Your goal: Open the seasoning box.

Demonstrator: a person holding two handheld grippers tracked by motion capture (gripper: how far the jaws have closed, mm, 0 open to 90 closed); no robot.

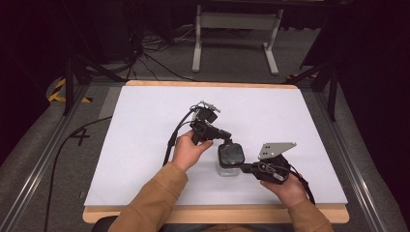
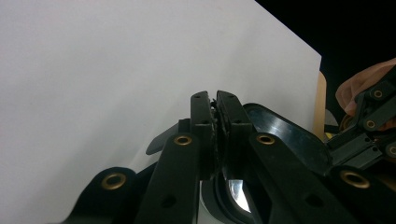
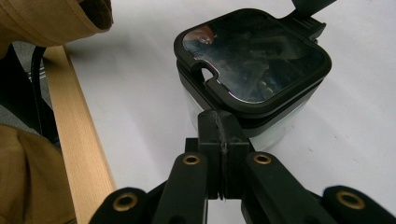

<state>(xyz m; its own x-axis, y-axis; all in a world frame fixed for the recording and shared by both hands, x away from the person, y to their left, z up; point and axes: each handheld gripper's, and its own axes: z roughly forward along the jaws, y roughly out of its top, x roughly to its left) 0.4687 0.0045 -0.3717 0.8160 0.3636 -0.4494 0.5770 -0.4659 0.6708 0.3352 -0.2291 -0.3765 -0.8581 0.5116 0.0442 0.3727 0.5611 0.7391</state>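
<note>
A small clear container [image 1: 227, 170] with a glossy black lid [image 1: 231, 153] stands on the white table top [image 1: 145, 145], near the front middle. My left gripper [image 1: 225, 137] reaches the lid's far edge from the left. In the left gripper view its jaws [image 2: 215, 100] are shut on a thin black flap beside the lid [image 2: 280, 135]. That flap [image 3: 308, 7] rises from the lid's far corner in the right gripper view. My right gripper [image 1: 245, 168] comes in from the right, shut, its tips [image 3: 219, 116] against the rim of the lid [image 3: 254, 56], nothing seen between them.
The table's wooden front edge [image 3: 74, 126] runs close behind the right gripper, with a tan sleeve [image 3: 46, 18] over it. A white metal stand [image 1: 237, 21] and cables [image 1: 145, 53] lie on the floor beyond the table.
</note>
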